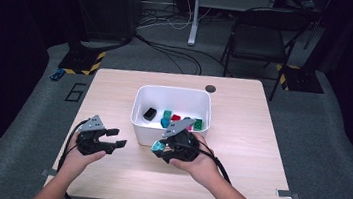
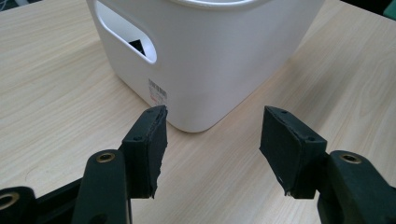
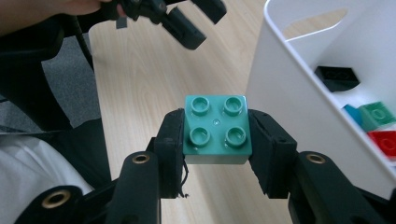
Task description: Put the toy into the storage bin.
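Right gripper (image 3: 215,140) squeezing a green block (image 3: 217,129) just beside the white box (image 1: 171,110), near its front wall, left gripper (image 2: 212,140) wide open, holding nothing, left of the box, on the wooden table (image 1: 249,153)

Pale wooden table (image 1: 239,152) as landmark. On its middle: white bin (image 1: 141,108) holding black brick (image 1: 150,113), red brick (image 1: 176,117), green brick (image 1: 198,123). Beyond its far edge: black folding chair (image 1: 262,39).

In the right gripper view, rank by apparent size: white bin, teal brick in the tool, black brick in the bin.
1. White bin, largest.
2. Teal brick, though nearness to the camera enlarges it.
3. Black brick, smallest, farther away.
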A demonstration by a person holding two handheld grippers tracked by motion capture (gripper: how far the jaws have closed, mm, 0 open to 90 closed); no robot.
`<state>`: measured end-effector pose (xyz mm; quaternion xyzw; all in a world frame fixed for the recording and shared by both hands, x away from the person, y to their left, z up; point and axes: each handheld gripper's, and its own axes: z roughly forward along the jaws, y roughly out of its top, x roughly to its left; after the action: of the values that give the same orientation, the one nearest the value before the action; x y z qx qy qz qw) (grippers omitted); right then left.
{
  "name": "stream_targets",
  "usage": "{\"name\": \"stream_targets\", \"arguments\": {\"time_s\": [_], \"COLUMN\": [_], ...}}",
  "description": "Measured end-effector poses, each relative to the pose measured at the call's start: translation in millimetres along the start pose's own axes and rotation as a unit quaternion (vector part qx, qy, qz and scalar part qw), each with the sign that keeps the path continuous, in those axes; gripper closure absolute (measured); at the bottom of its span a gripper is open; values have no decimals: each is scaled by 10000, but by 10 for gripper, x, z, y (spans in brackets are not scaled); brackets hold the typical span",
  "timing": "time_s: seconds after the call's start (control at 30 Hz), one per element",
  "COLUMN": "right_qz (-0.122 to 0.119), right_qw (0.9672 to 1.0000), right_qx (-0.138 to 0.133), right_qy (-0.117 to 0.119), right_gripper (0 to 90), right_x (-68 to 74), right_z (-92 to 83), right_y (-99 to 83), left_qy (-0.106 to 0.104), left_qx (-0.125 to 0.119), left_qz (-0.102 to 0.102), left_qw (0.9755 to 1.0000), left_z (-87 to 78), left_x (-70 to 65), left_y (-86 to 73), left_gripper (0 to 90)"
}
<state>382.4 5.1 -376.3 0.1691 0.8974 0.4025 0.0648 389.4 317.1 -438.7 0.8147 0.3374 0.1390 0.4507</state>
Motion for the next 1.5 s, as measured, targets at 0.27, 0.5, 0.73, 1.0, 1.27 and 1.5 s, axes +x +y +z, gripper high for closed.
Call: {"name": "stream_targets", "arguments": {"time_s": [0.27,0.5,0.73,1.0,1.27,1.5], "right_qz": [-50,-44,-14,54,155,239], "right_qw": [9999,9997,9990,9980,9975,9970], "right_qx": [-46,-97,-153,-101,-28,-11], "right_qy": [-111,-222,-409,-620,-690,-738], "right_gripper": [584,584,584,584,584,584], "right_x": [-99,-210,-388,-608,-811,-953], "right_z": [-126,-216,-268,-241,-146,-21], "right_y": [196,343,480,616,712,777], "left_qy": [6,-5,-9,-13,-24,-29], "left_qx": [-9,-4,1,2,-1,3], "left_qz": [-4,-3,-3,-4,-3,-7], "left_qw": [10000,10000,10000,10000,10000,10000], "left_z": [1,2,6,9,11,7], "left_x": [3,4,1,3,3,11], "left_y": [-1,0,1,2,2,3], "left_gripper": [410,410,410,410,410,410]}}
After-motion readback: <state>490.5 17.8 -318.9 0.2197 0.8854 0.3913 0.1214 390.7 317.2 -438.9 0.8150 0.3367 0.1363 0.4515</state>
